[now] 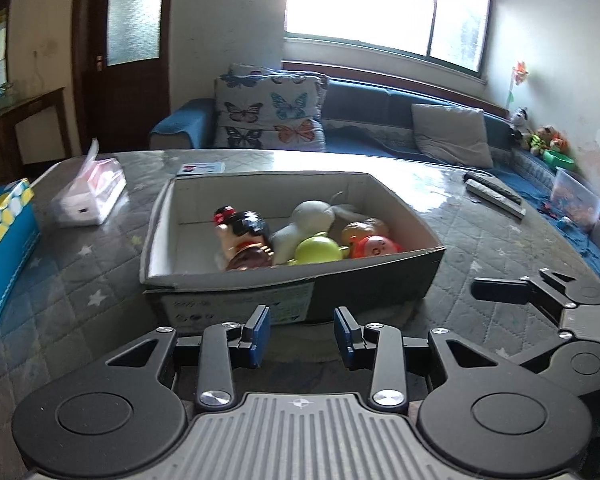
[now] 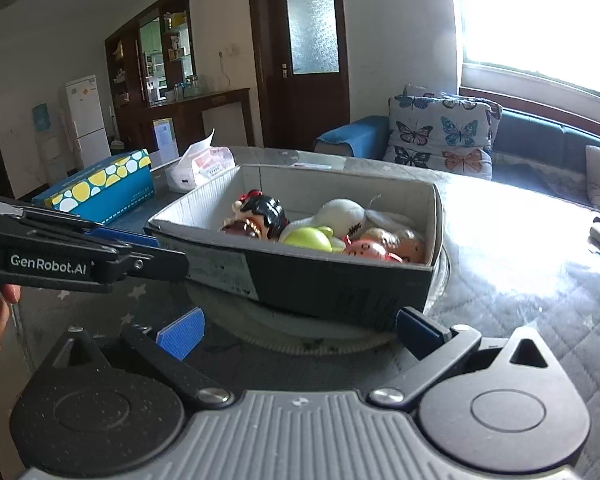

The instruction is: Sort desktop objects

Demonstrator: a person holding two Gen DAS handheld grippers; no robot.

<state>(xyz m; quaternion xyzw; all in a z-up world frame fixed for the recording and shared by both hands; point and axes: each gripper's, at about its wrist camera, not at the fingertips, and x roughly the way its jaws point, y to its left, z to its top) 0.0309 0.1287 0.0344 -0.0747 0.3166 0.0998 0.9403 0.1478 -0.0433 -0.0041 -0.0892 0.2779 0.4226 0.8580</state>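
A dark cardboard box (image 1: 236, 300) with a white inside stands on the quilted table. It holds several toys: a black-haired doll (image 1: 244, 232), a white plush (image 1: 304, 220), a green round toy (image 1: 318, 250) and an orange face toy (image 1: 374, 246). My left gripper (image 1: 302, 330) is open and empty, just short of the box's near wall. My right gripper (image 2: 296, 334) is open wide and empty, facing the box (image 2: 320, 280) at its near corner. The box rests on a round white disc (image 2: 300, 332). The left gripper (image 2: 100, 248) shows at the left of the right wrist view.
A blue box with yellow and white dots (image 1: 4, 248) and a tissue pack (image 1: 90, 196) lie on the table's left. Remote controls (image 1: 494, 196) lie at the right. A blue sofa with a butterfly cushion (image 1: 268, 112) stands behind the table.
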